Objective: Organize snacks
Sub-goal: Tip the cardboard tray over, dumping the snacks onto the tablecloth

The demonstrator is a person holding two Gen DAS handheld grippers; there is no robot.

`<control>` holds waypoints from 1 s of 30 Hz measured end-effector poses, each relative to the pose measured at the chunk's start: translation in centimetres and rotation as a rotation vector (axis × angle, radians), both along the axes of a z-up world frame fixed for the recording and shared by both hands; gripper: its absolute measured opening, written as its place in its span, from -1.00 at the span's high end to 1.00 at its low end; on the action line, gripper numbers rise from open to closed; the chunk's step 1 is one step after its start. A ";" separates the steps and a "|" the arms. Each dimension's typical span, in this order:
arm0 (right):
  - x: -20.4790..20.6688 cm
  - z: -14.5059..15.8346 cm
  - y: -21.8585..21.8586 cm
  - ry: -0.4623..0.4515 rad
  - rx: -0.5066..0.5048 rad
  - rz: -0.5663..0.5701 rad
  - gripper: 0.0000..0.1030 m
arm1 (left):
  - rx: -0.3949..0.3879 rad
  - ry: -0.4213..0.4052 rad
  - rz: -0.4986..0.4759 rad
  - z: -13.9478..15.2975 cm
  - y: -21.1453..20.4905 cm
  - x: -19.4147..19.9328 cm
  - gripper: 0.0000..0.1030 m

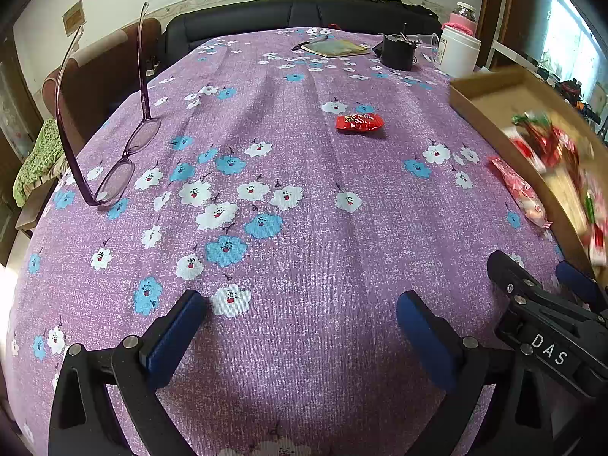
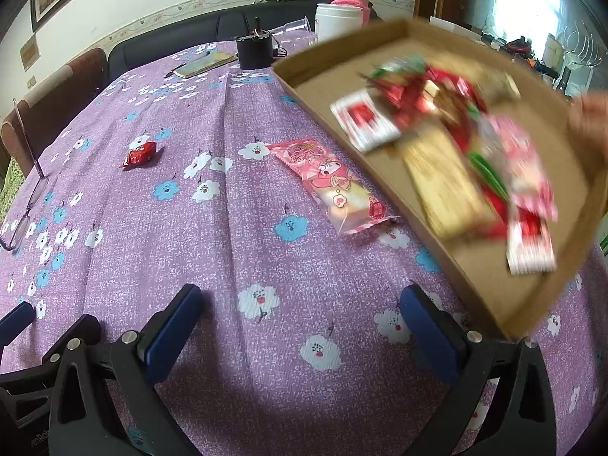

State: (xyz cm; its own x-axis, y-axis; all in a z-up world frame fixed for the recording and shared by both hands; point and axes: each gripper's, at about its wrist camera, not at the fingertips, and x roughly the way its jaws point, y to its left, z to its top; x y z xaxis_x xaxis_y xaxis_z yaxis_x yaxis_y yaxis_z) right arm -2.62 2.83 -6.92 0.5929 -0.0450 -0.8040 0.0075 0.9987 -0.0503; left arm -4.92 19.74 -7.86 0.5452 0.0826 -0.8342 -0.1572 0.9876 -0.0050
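Both grippers sat closest to the lenses, low over the purple floral tablecloth [image 1: 304, 228]. On the left gripper [image 1: 302, 326] the blue pads were spread wide with only cloth between them; nothing was held. Jaws on the right gripper [image 2: 302, 321] likewise stood apart and empty, and its black frame also showed at the lower right edge of the left wrist view.

A cardboard tray [image 2: 490, 285] occupied the right side of the table, blurred and apparently tilted. A hand [image 2: 591, 114], also blurred, showed at its far right rim; whether it gripped the rim could not be determined. Inside the tray lay a heap of snack packets [image 2: 456, 144], red, white, green and pink, with one tan bar among them; individual items could not be distinguished owing to blur.

Two snacks lay on the cloth outside the tray. A pink wrapped snack [image 2: 334, 186] lay just beside the tray's left wall. A small red packet [image 1: 359, 122] lay well apart from it, towards the middle of the table.

A pair of purple glasses [image 1: 117, 167] rested lens-down near the left edge, arms raised. At the far end stood a black container [image 1: 397, 51], a white jar [image 1: 458, 53], a pink-sleeved bottle [image 1: 464, 19] and a notebook [image 1: 336, 48]
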 end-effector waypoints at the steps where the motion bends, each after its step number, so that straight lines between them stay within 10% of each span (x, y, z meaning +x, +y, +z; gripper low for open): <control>1: 0.0 0.0 0.0 0.000 0.000 0.000 -0.99 | 0.001 0.000 0.000 0.0 0.0 0.0 -0.99; 30: -0.1 -0.3 -0.1 -0.003 0.000 0.001 -0.99 | 0.002 0.000 0.001 0.0 -0.2 0.0 -0.99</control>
State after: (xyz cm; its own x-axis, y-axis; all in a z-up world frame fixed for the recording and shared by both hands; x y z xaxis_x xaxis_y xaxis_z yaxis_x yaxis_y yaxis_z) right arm -2.68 2.69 -7.27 0.5958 -0.0443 -0.8019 0.0063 0.9987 -0.0505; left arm -4.97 19.54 -7.81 0.5452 0.0846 -0.8340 -0.1585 0.9873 -0.0034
